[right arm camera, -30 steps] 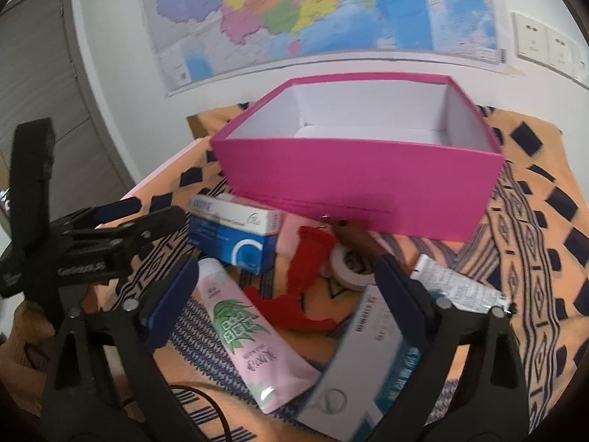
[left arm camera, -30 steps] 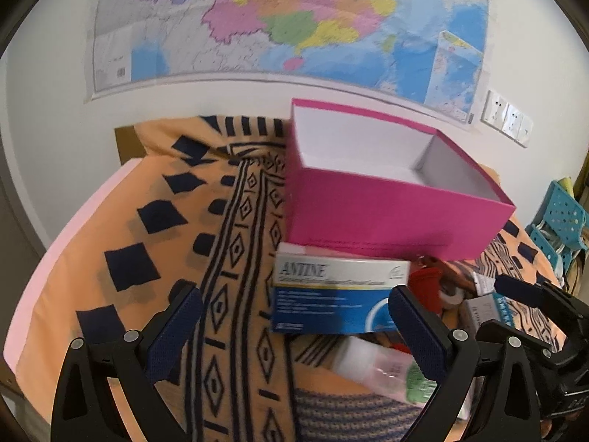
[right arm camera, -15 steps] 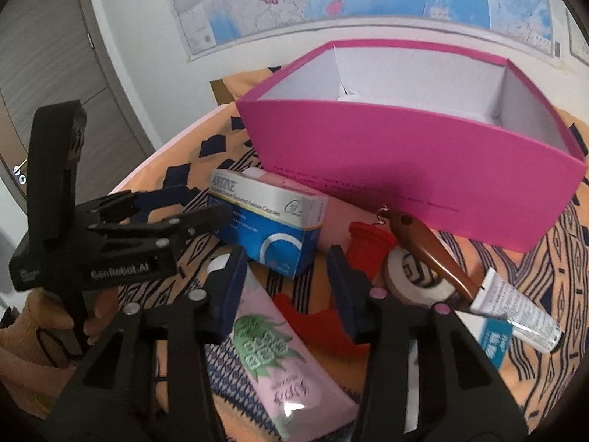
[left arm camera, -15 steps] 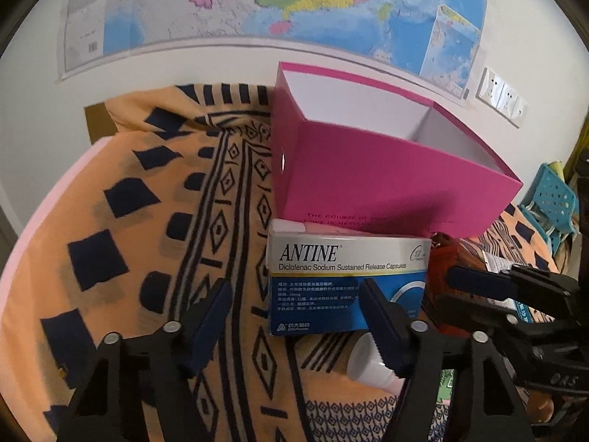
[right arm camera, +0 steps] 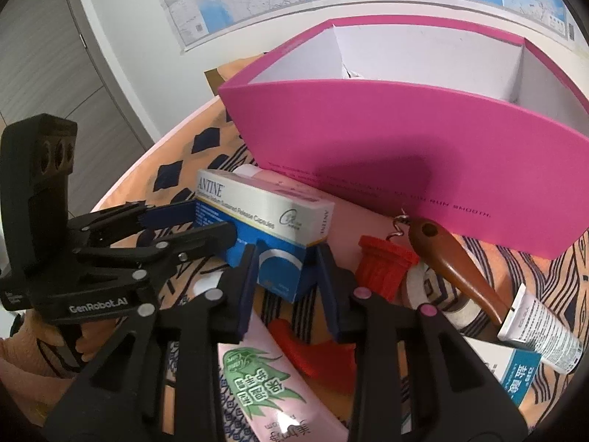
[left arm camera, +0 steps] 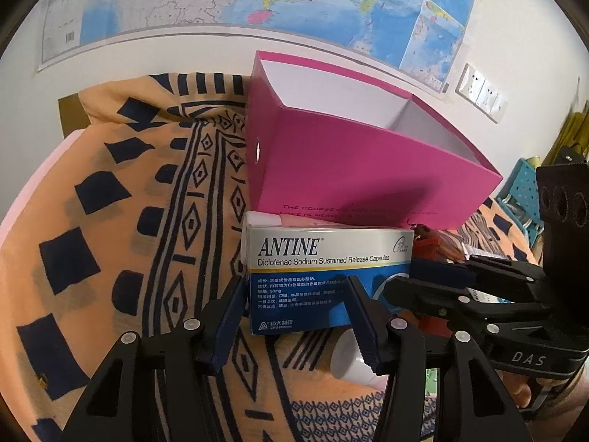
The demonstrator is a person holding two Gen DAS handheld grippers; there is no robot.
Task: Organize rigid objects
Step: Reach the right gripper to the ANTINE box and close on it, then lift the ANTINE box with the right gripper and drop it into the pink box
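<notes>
Orange cloth with dark blue diamond patterns (left arm camera: 110, 221) is covering the table under a wall map, and on it we are working at the blue-and-silver cardboard medicine box marked ANTINE (left arm camera: 324, 276), which is lying just in front of the open pink cardboard box (left arm camera: 353, 169) and touching its near wall. Our left gripper (left arm camera: 294, 316) is straddling the medicine box's left end and our right gripper (right arm camera: 285, 276) its right end — both sets of fingers are parted, pads beside the carton but not visibly pressing it. We judge we are in the approach-to-grasp step. Next we are likely needing one gripper to clamp the carton's narrow faces, lift it over the pink wall and lower it inside, avoiding the pale pink tube (right arm camera: 265, 383) and red plastic piece (right arm camera: 383, 265) nearby.
</notes>
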